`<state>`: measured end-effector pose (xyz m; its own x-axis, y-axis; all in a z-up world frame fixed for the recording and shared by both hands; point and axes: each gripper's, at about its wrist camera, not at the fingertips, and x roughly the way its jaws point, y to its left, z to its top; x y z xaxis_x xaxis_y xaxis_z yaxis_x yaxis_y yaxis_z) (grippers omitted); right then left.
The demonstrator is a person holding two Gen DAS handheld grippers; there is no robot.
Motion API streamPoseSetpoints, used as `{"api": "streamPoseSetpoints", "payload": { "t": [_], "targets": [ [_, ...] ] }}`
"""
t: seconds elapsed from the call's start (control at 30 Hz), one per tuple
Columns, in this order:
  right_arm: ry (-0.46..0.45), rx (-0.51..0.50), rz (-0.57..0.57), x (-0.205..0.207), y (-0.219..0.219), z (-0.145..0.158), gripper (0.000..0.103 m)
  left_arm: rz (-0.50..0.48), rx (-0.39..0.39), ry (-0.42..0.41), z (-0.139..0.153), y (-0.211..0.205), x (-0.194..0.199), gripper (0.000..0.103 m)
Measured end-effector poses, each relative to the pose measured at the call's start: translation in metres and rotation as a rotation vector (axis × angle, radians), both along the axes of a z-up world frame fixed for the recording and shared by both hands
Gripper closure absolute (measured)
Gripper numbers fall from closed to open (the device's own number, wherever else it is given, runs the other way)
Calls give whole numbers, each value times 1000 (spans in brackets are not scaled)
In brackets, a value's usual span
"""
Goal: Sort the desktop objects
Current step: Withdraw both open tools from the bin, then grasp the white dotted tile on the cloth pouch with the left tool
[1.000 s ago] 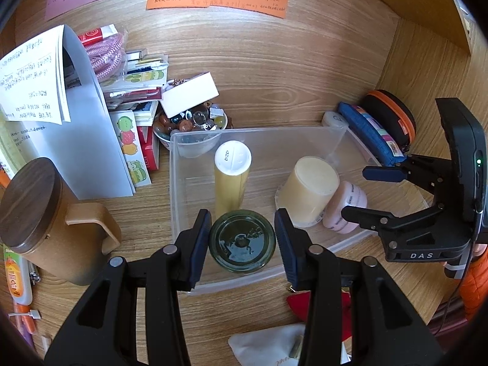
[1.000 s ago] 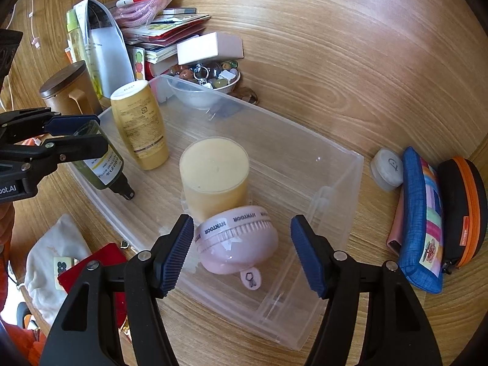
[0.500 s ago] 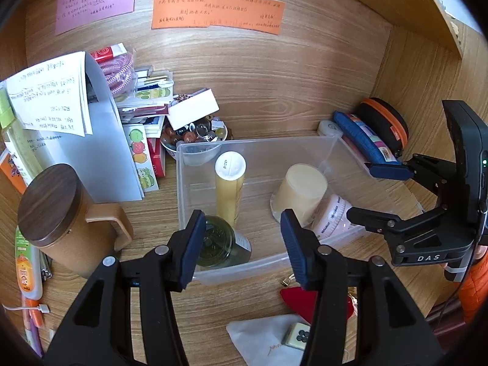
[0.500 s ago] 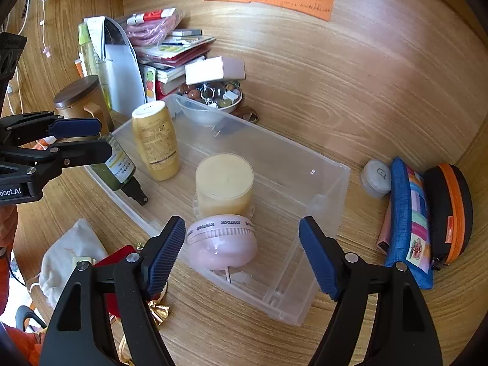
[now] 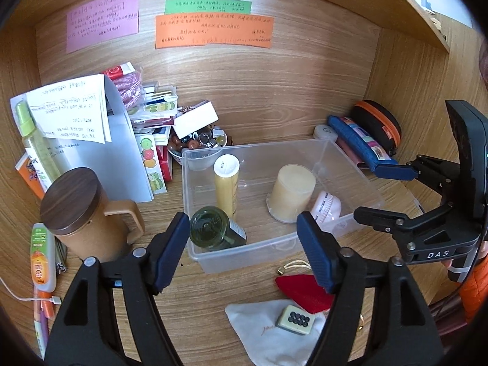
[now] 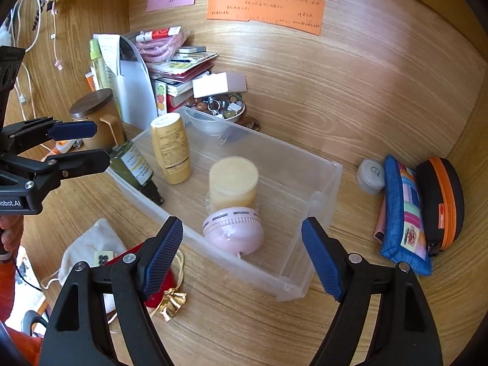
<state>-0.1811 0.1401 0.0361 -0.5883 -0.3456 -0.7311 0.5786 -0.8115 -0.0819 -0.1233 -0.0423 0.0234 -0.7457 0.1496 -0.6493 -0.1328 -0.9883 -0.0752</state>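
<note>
A clear plastic bin sits on the wooden desk. In it stand a yellow bottle and a cream cylinder. A pink round device leans by the cylinder. A dark green bottle lies tilted against the bin's front left corner. My left gripper is open and empty, just in front of the bin. My right gripper is open and empty at the bin's right front.
A brown lidded mug, a white folder, stacked books and a bowl of trinkets crowd the back left. A blue pouch, an orange-trimmed case and a white round box lie right. A white cloth bag and red pouch lie in front.
My left gripper let go of the green bottle, opened wide and drew back; the bottle now lies tilted in the bin. My right gripper opened wider and drew back from the pink device.
</note>
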Motion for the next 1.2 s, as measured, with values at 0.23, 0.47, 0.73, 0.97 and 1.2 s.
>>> {"api": "streamPoseSetpoints", "payload": {
  "t": [0.23, 0.47, 0.73, 0.97, 1.2],
  "targets": [
    [18, -58, 11, 23, 7, 9, 23, 6, -33, 14, 0, 5, 22, 21],
    [29, -97, 37, 49, 10, 10, 22, 16, -48, -13, -12, 6, 42, 19],
    [-32, -114, 67, 65, 9, -17, 22, 12, -46, -108, -43, 8, 58, 19],
    [-88, -118, 74, 69, 7, -44, 22, -103, -55, -130, -55, 29, 65, 19],
    [-127, -108, 65, 66, 12, -56, 22, -176, -95, -153, -64, 44, 54, 43]
  ]
}}
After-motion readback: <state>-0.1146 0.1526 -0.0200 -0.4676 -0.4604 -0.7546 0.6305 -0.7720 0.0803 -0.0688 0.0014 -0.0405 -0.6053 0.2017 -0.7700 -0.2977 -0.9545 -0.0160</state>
